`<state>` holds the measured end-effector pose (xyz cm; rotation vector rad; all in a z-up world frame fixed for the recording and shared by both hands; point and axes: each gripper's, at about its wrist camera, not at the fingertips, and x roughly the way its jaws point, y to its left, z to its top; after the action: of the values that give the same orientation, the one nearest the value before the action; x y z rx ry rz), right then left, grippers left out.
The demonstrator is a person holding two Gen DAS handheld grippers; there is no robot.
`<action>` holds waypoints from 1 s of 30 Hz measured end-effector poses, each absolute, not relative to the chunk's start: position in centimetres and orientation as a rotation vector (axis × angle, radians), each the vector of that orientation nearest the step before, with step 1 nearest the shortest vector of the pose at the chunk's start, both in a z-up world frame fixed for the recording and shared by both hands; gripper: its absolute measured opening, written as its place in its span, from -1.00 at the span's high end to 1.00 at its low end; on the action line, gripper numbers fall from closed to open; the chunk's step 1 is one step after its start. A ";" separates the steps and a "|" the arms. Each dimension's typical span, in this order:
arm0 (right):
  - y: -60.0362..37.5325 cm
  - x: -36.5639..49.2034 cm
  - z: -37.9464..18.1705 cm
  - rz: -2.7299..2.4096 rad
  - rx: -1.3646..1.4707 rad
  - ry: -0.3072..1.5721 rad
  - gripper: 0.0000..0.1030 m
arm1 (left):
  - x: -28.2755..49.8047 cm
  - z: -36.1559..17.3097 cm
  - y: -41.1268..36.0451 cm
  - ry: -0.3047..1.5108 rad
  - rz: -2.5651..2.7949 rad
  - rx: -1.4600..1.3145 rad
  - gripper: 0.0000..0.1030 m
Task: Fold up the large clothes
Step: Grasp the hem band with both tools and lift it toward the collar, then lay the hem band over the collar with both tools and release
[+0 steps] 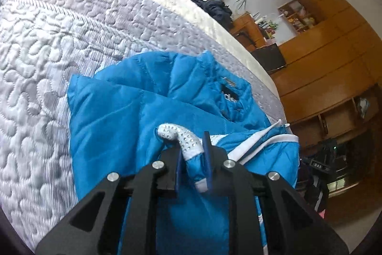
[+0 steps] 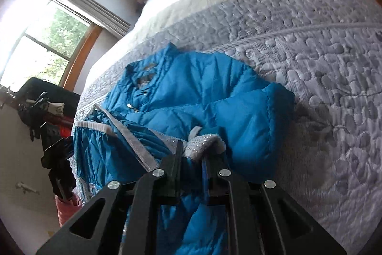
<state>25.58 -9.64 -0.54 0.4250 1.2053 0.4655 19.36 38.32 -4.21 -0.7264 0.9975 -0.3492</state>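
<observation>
The bright blue quilted puffer jacket lies bunched at the near edge of the bed with the pale grey stitched quilt, its collar pointing away towards the middle of the mattress and its lower part hanging towards the cameras. The left gripper is clenched on a white, rhinestone-studded trim piece of the jacket, which curls up out of the gap between its fingers. The right gripper grasps a similar studded white trim with blue fabric pinched below it.

The main risk, as I judge it, is the slippery shell. Both holds sit on a narrow strip of trim rather than on a thick fold of padding, so a quick lift or a pull sideways could draw the strip out of the fingers and drop that side. The jacket also lies close to the mattress edge; if one side lets go while the other pulls, the bulk could slide off the bed. The puffy fill is likely to spring back, so a fold laid down loosely may reopen.

The left wrist view shows the wooden wardrobe and shelving beyond the bed's side, and a dark garment lying on the far part of the bed. The right wrist view shows instead the sunlit window, the cluttered dark items beside the bed, and a second gripper-like black shape at the jacket's left edge, though I cannot tell for certain what it is.
</observation>
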 end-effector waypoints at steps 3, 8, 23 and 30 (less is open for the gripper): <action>-9.7 25.9 -0.9 0.470 0.433 1.205 0.72 | 20.1 -4.4 38.5 1.002 -0.353 -0.742 0.68; -10.9 25.1 0.4 0.509 0.484 1.163 0.51 | 18.8 -3.3 39.7 0.984 -0.384 -0.782 0.57; -11.3 22.4 4.2 0.507 0.296 1.019 -0.47 | 13.6 0.6 43.7 0.814 -0.367 -0.725 0.14; -7.1 25.3 2.1 0.571 0.170 1.051 -0.66 | 15.6 -0.3 41.1 0.850 -0.436 -0.538 -0.12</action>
<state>25.26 -7.07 2.14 0.1696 1.0514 0.5710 15.64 41.12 -0.30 -0.5382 0.8500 -0.4365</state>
